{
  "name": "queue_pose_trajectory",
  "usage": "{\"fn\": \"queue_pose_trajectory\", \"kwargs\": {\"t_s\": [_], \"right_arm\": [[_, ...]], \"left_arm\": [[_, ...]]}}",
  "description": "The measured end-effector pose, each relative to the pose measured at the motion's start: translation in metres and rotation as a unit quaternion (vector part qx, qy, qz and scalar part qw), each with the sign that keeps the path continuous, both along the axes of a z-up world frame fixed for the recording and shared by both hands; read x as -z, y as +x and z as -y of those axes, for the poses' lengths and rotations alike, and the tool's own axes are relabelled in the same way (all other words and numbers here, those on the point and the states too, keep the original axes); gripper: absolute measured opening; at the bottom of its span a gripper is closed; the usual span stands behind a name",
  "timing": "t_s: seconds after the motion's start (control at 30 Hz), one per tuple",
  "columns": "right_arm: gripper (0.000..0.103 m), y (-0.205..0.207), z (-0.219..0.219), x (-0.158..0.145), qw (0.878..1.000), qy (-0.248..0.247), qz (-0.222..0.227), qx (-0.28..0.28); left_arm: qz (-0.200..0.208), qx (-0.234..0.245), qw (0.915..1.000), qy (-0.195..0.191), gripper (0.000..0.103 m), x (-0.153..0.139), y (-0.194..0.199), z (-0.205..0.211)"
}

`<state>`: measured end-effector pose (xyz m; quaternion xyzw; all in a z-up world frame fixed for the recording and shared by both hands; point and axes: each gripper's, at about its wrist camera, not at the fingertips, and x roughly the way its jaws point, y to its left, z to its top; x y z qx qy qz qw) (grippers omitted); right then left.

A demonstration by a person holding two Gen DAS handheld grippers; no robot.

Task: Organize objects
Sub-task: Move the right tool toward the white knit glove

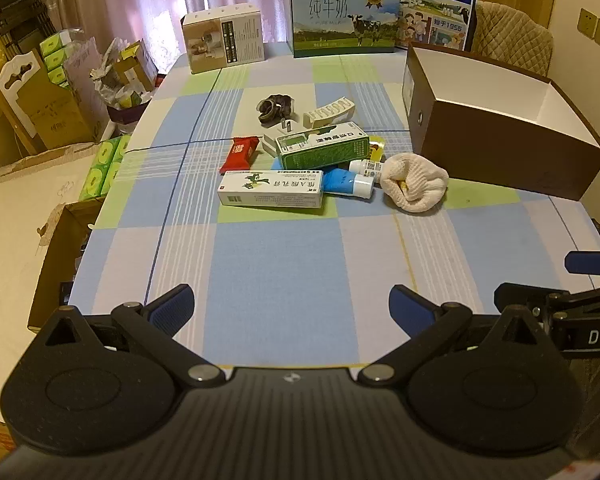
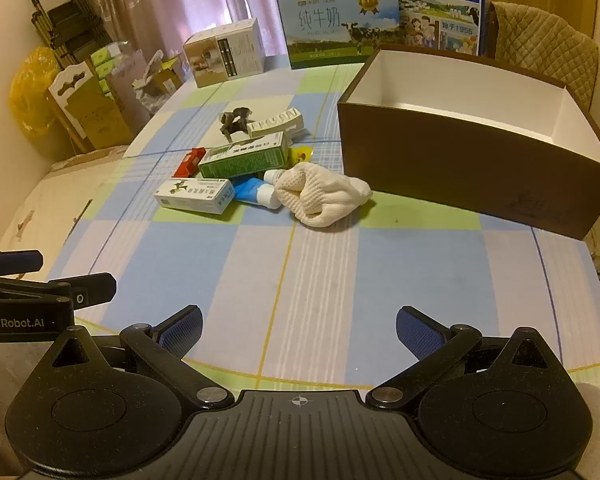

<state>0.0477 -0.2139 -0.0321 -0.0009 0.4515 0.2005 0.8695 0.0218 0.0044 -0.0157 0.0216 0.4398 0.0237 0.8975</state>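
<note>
A pile of small items lies mid-table: a white carton [image 1: 271, 194] [image 2: 194, 196], a green box [image 1: 323, 145] [image 2: 243, 158], a red packet [image 1: 240, 154] [image 2: 188, 163], a blue tube [image 1: 346, 183] [image 2: 256, 193], a cream sock bundle [image 1: 414, 182] [image 2: 320, 194], a white pill strip [image 1: 329, 112] [image 2: 276, 122] and a dark hair tie [image 1: 275, 107] [image 2: 235, 118]. An empty brown box [image 1: 500, 140] [image 2: 472, 176] with a white inside stands to their right. My left gripper [image 1: 291, 306] and right gripper [image 2: 299, 330] hover open over the near table edge, far from the pile, holding nothing.
Two milk cartons [image 1: 342, 18] [image 2: 440, 4] and a beige carton [image 1: 224, 38] stand at the table's far edge. A padded chair [image 1: 512, 36] is behind the brown box. Left of the table [image 1: 276, 280] are tissue packs [image 1: 100, 168], bags and a cardboard box [image 1: 56, 268].
</note>
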Motion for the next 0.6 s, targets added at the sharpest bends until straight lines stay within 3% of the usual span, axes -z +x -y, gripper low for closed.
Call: {"fn": "queue_pose_trajectory", "kwargs": {"t_s": [0.6], "right_arm": [[0.101, 0.026, -0.005, 0.01, 1.0, -0.004, -0.008, -0.007]], "left_arm": [[-0.015, -0.004, 0.9999, 0.006, 0.102, 0.01, 0.024, -0.001]]}}
